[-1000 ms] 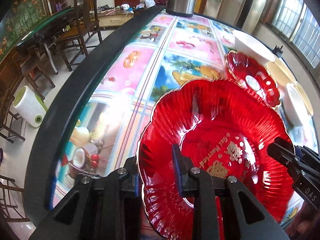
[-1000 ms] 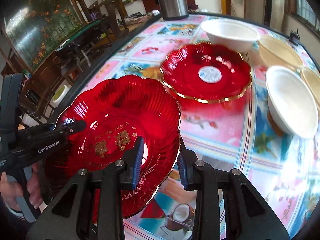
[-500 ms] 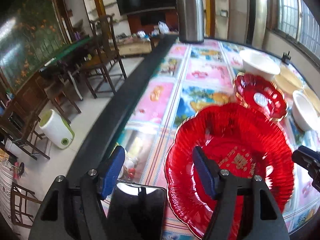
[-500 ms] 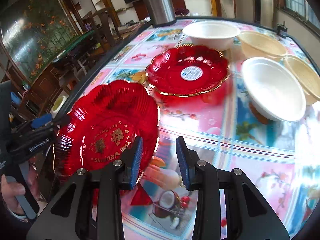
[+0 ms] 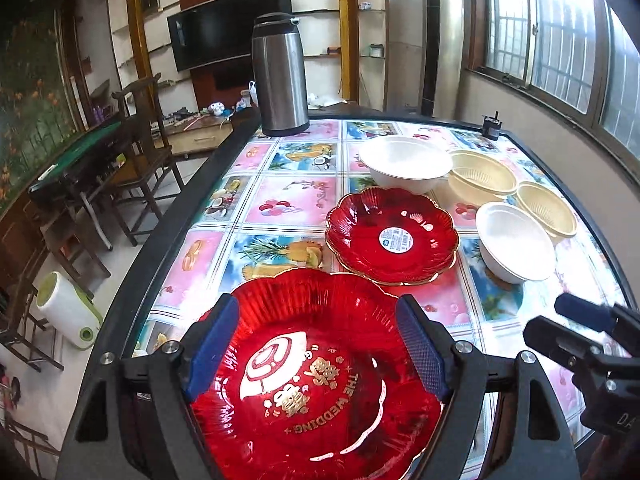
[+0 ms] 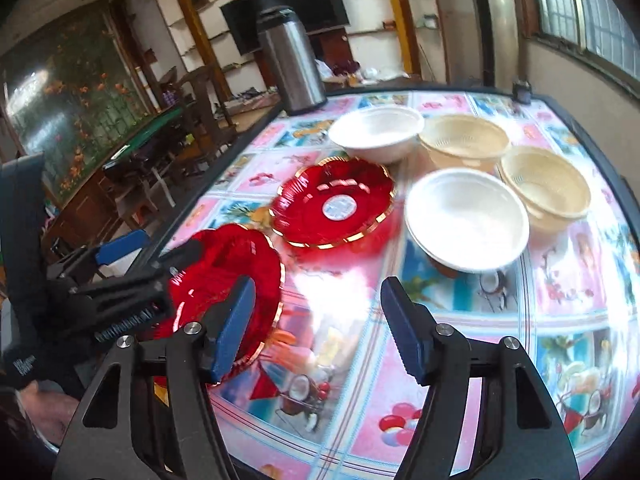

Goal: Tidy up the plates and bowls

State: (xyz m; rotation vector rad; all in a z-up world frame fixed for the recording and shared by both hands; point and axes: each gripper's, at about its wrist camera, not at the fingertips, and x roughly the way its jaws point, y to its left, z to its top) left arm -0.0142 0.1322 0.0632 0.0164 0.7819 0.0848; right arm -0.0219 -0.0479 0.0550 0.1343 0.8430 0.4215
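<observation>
A large red scalloped plate with gold lettering (image 5: 304, 380) lies on the table's near left corner, below my open left gripper (image 5: 316, 344); it also shows in the right wrist view (image 6: 224, 276). A second red plate with a white sticker (image 5: 394, 236) lies further back (image 6: 334, 204). Two white bowls (image 5: 404, 162) (image 5: 514, 240) and two cream basket bowls (image 5: 482, 176) (image 5: 546, 208) stand at the right. My right gripper (image 6: 316, 324) is open and empty over the tablecloth, right of the large plate.
A steel thermos jug (image 5: 280, 76) stands at the table's far edge. The table (image 5: 280, 196) has a colourful tablecloth and a dark rim. Chairs (image 5: 144, 148) and a white and green appliance (image 5: 68, 312) stand on the floor at the left.
Both grippers opened and let go of the large red plate, which now lies on the table. Both pulled back and up, so more of the table is seen.
</observation>
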